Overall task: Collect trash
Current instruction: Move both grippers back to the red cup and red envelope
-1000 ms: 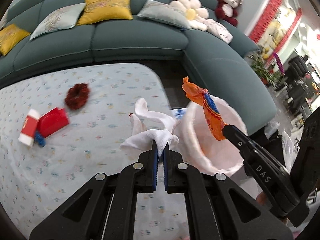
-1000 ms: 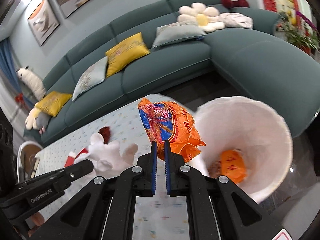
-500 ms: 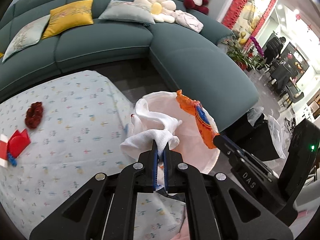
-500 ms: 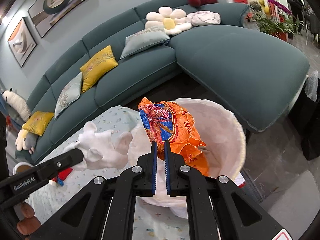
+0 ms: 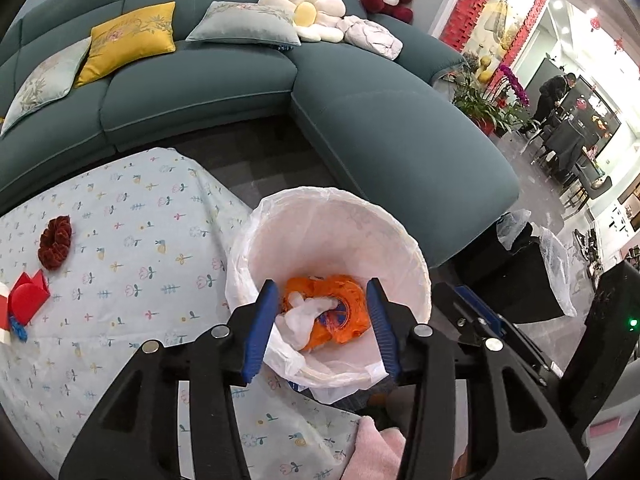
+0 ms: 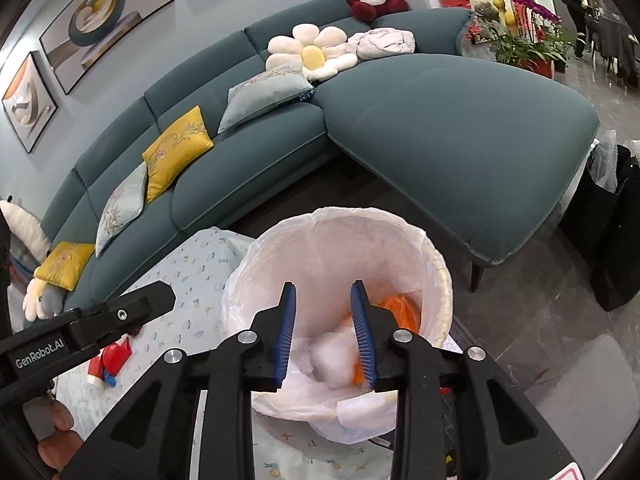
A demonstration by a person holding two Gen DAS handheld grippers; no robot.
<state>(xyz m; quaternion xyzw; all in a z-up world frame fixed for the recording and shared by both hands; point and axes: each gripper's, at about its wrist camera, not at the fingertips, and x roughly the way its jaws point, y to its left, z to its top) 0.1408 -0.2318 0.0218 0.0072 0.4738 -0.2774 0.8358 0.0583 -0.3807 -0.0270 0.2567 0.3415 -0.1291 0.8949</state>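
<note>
A white-lined trash bin (image 5: 400, 240) stands at the right edge of the floral-cloth table (image 5: 140, 248); it also shows in the right wrist view (image 6: 436, 264). Inside lie the orange snack wrapper (image 5: 348, 304) and the white crumpled tissue (image 5: 304, 316); the right wrist view shows the wrapper (image 6: 404, 308) and the tissue (image 6: 332, 356) too. My left gripper (image 5: 322, 326) is open and empty above the bin. My right gripper (image 6: 325, 334) is open and empty above the bin, beside the left one.
On the table's left lie a dark red scrunchie (image 5: 55, 237) and a red-and-white package (image 5: 24, 300). A teal sectional sofa (image 5: 380, 120) with cushions curves behind the table. Black bags (image 5: 532, 280) stand on the floor at right.
Both grippers moved over the bin and opened. The tissue left the left gripper and the orange wrapper left the right; both now lie in the bin.
</note>
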